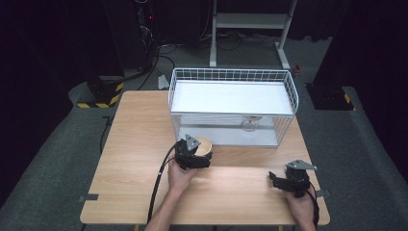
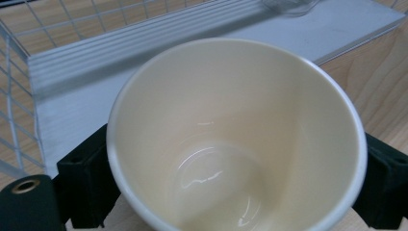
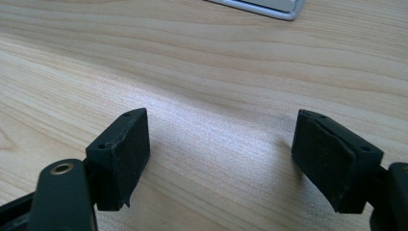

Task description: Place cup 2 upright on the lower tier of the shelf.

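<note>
A cream cup (image 2: 231, 144) with a white rim sits between the jaws of my left gripper (image 1: 197, 153), which is shut on it; the cup (image 1: 204, 144) is just in front of the wire rack. The cup's inside looks empty and glossy. My right gripper (image 1: 281, 183) rests low over the table at the front right, and its jaws stand wide apart with only bare wood between them (image 3: 219, 154). A clear glass (image 1: 250, 124) stands on the rack's lower shelf.
A white wire rack (image 1: 231, 77) with a white top shelf and a lower tray (image 2: 144, 62) takes up the back middle of the wooden table (image 1: 130, 144). A cable (image 1: 159, 187) trails from the left gripper toward the front edge.
</note>
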`<act>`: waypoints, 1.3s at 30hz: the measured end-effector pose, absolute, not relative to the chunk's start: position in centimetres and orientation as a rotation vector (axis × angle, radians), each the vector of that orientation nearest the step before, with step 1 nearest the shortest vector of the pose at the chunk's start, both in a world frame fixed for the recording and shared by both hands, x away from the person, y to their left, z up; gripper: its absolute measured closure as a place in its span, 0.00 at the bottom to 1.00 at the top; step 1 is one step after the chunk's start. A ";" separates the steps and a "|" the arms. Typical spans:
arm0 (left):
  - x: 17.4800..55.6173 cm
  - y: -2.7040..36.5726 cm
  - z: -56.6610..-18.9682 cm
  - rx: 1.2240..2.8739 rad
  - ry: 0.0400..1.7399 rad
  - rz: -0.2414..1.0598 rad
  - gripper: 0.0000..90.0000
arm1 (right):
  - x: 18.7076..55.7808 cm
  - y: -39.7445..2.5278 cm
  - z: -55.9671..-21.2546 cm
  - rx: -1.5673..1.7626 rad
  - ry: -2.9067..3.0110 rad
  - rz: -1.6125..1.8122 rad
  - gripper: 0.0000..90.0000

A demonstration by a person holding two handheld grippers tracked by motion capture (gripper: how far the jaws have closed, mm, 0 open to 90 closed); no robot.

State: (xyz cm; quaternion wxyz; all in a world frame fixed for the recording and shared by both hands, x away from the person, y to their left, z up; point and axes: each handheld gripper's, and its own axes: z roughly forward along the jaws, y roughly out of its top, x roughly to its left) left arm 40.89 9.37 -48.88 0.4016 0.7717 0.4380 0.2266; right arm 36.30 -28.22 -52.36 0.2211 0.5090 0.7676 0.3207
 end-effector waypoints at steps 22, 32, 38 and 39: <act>39.8 9.1 -47.6 1.956 1.053 0.579 0.11 | 36.3 -28.2 -52.3 1.412 2.122 0.885 0.23; 40.3 8.9 -46.2 1.952 1.071 0.583 0.11 | 36.3 -28.2 -52.3 1.415 2.119 0.884 0.23; 41.3 8.2 -45.9 1.966 1.082 0.594 0.11 | 36.3 -28.2 -52.3 1.418 2.118 0.884 0.23; 41.3 8.2 -45.9 1.966 1.082 0.594 0.11 | 36.3 -28.2 -52.3 1.418 2.118 0.884 0.23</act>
